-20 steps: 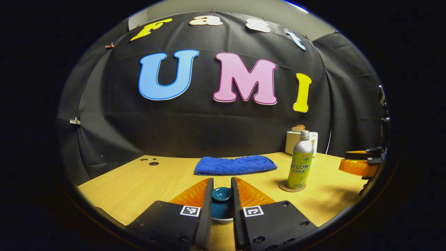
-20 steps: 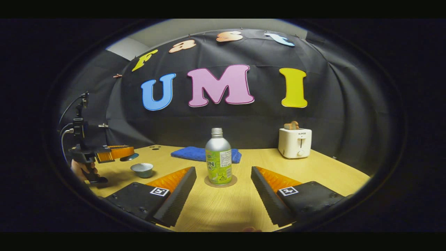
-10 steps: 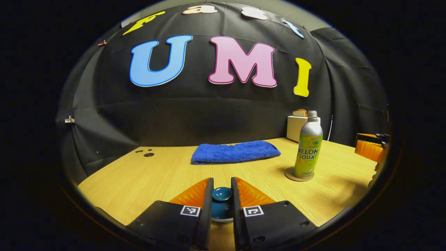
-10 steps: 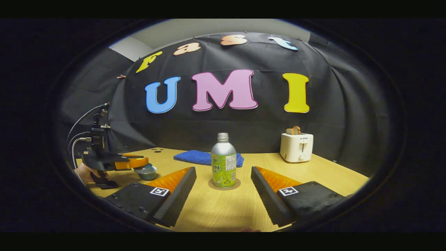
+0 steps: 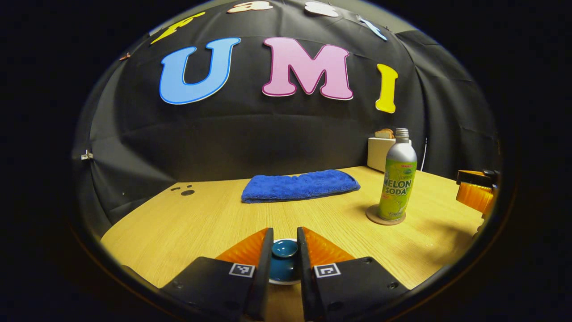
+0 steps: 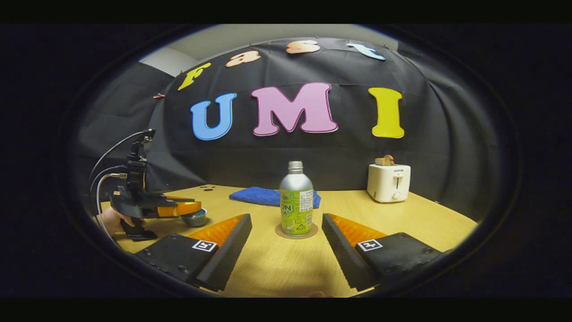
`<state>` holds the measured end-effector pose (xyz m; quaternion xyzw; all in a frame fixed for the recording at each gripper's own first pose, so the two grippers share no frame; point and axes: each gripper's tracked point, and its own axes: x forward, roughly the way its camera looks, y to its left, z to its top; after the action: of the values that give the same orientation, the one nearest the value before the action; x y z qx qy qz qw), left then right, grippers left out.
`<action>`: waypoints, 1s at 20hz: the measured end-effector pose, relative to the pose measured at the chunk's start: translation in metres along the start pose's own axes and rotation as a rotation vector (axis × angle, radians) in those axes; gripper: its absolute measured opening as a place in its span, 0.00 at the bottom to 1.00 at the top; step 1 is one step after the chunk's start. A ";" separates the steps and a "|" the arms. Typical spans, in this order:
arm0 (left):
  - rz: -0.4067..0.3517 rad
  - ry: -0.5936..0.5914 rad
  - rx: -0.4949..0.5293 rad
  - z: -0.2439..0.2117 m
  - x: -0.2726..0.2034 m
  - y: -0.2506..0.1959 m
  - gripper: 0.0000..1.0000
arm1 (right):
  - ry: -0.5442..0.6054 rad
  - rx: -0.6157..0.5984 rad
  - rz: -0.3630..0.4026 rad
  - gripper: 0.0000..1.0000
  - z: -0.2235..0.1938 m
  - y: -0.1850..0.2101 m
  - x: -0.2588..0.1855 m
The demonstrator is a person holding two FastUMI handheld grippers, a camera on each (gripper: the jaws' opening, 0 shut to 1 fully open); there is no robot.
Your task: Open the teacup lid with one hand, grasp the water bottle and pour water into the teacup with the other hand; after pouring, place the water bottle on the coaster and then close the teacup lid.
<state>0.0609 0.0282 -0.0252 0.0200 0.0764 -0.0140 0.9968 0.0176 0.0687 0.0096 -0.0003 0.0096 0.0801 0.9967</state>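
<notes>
Two grippers are in play. The left gripper (image 5: 284, 250) has its jaws drawn in close on the knob of the teacup lid (image 5: 284, 248), both inner faces seeming to press on it. In the right gripper view this same gripper (image 6: 185, 208) sits low at 9 o'clock, directly over the teacup (image 6: 195, 218); whether the lid is seated or just clear of the rim I cannot tell. The right gripper (image 6: 286, 243) has its jaws spread wide and holds nothing, with the water bottle (image 6: 296, 200) standing upright on the coaster (image 6: 296, 231) at 12 o'clock ahead of it, near but apart.

Judgement: the final step, closing the lid, looks to be in hand, since the bottle already stands on the coaster.

Risks from here:
- The pinch is on a small rounded knob. If the jaws part before the lid is centred, it may drop tilted on the rim or slide onto the table (image 5: 214, 219).
- Pressing down off-centre could tip or push the light cup and spill water.
- Lifting away with the jaws not fully parted could drag the lid back off.
- The open right gripper faces the bottle, so a stray forward move could knock that tall, narrow bottle off the coaster.

The blue towel (image 5: 300, 185) at 12 o'clock and the toaster (image 6: 388, 181) at 2 o'clock lie well apart from the work.
</notes>
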 end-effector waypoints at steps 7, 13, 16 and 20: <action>0.011 -0.068 -0.035 0.013 -0.011 -0.001 0.56 | 0.013 -0.012 -0.011 0.98 -0.007 -0.005 -0.001; 0.076 -0.270 -0.051 0.058 -0.057 0.005 0.98 | 0.003 -0.016 -0.044 0.98 -0.009 -0.015 -0.003; 0.079 -0.300 -0.075 0.053 -0.074 -0.004 0.98 | -0.019 -0.002 -0.057 0.98 -0.009 -0.014 -0.006; 0.070 -0.249 -0.107 0.027 -0.081 -0.015 0.98 | -0.013 -0.009 -0.063 0.96 -0.010 -0.013 -0.007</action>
<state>-0.0154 0.0138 0.0135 -0.0325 -0.0478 0.0223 0.9981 0.0126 0.0548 -0.0006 -0.0045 0.0027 0.0487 0.9988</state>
